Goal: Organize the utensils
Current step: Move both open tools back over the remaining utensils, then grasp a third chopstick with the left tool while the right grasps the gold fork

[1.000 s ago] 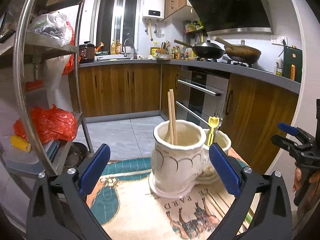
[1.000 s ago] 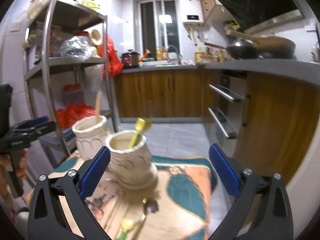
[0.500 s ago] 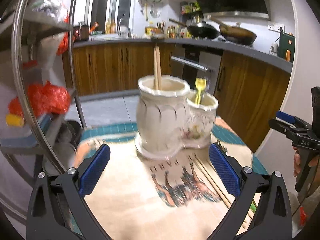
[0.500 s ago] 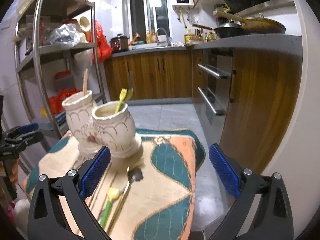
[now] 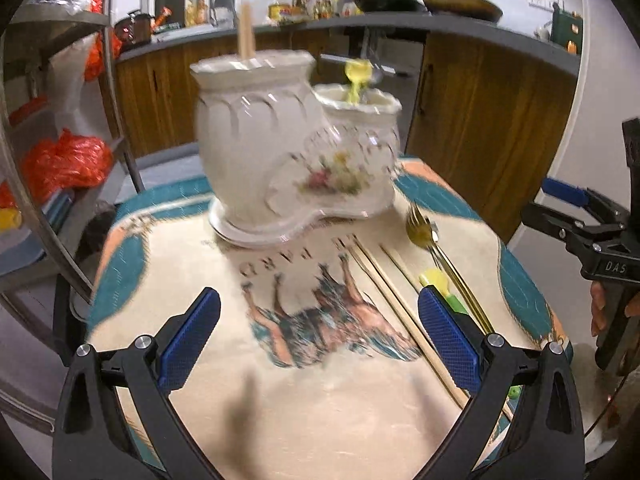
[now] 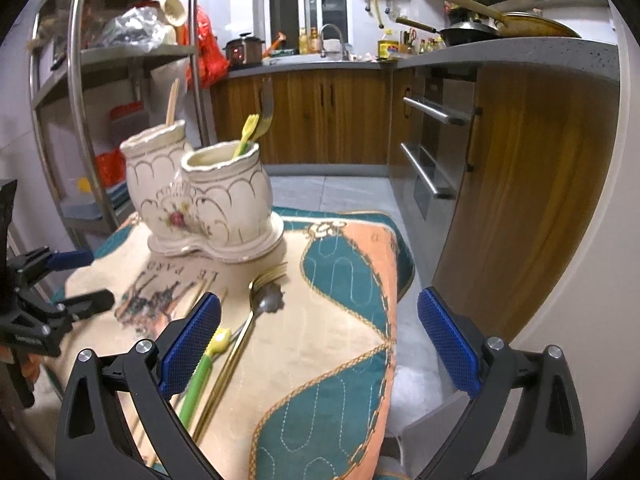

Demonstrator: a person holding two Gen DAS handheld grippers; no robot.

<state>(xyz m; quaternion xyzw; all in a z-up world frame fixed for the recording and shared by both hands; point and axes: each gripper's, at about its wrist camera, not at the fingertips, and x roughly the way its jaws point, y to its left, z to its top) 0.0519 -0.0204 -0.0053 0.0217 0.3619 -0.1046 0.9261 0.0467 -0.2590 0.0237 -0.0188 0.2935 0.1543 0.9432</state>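
A white ceramic double utensil holder (image 5: 288, 152) (image 6: 200, 200) stands at the far end of a patterned cloth (image 5: 304, 360) (image 6: 320, 320). Its taller pot holds chopsticks (image 5: 246, 36) (image 6: 173, 102). Its shorter pot holds a yellow-green utensil (image 5: 356, 80) (image 6: 246, 136) and a fork (image 6: 266, 108). Loose on the cloth lie chopsticks (image 5: 396, 312) (image 6: 196, 300), a gold fork (image 5: 424, 232) (image 6: 268, 276), a spoon (image 6: 268, 302) and a green-handled utensil (image 5: 440, 284) (image 6: 200, 376). My left gripper (image 5: 320, 340) and right gripper (image 6: 318, 340) are open and empty above the cloth.
A steel shelf rack (image 6: 80, 80) with bags and containers stands to the left of the table. Wooden kitchen cabinets (image 6: 520, 160) and an oven (image 6: 432, 152) line the back and right. The cloth's right edge (image 6: 394, 280) drops to the tiled floor.
Both grippers have risen and tilted downward, bringing the cloth and the loose utensils into view. Both stay open and empty.
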